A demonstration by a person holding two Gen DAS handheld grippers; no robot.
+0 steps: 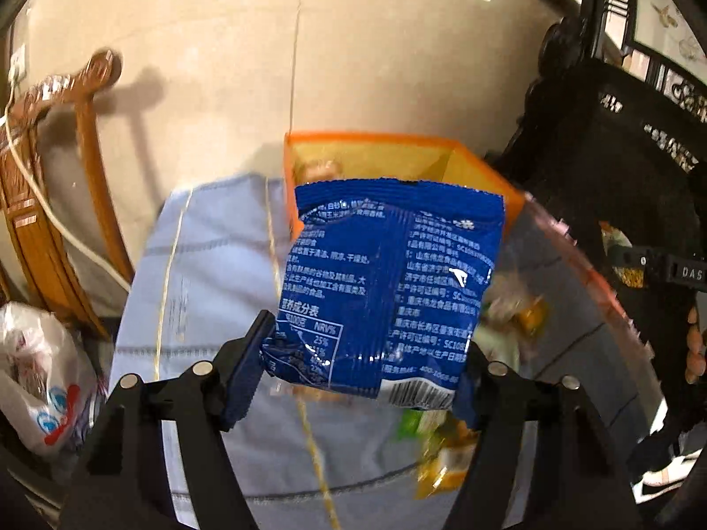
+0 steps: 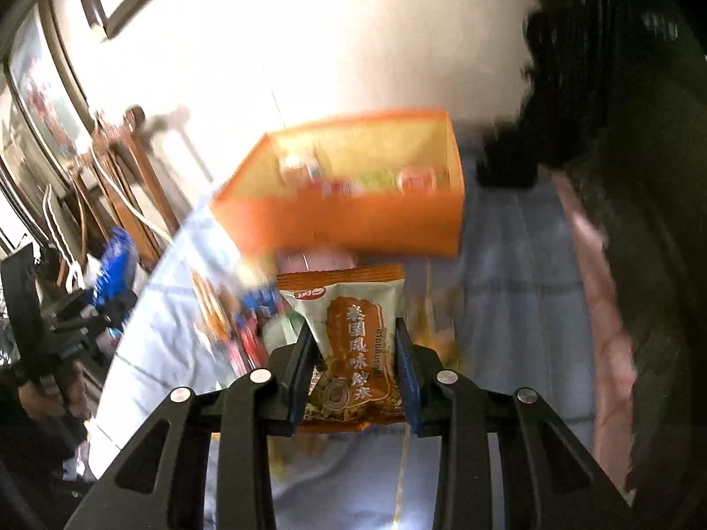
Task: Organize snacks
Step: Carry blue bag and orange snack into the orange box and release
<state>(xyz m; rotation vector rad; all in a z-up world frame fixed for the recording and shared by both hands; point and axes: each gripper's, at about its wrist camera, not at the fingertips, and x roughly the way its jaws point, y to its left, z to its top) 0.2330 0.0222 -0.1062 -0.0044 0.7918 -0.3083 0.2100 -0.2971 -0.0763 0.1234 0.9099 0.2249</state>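
My left gripper (image 1: 358,375) is shut on a blue snack packet (image 1: 384,282) and holds it above the table, in front of the orange box (image 1: 486,168). My right gripper (image 2: 355,371) is shut on an orange and white snack packet (image 2: 353,335), held above the table before the orange box (image 2: 353,221), which holds several snacks. Loose snacks (image 1: 442,450) lie on the table under the blue packet; others (image 2: 247,322) show left of my right gripper. The left gripper with the blue packet (image 2: 112,274) also shows at the far left of the right wrist view.
A round table with a pale blue cloth (image 1: 212,300) and pink rim (image 1: 587,269). Wooden chair (image 1: 66,185) at the left, a white plastic bag (image 1: 39,375) below it. Dark carved furniture (image 1: 618,101) at the right. A beige tiled floor lies beyond.
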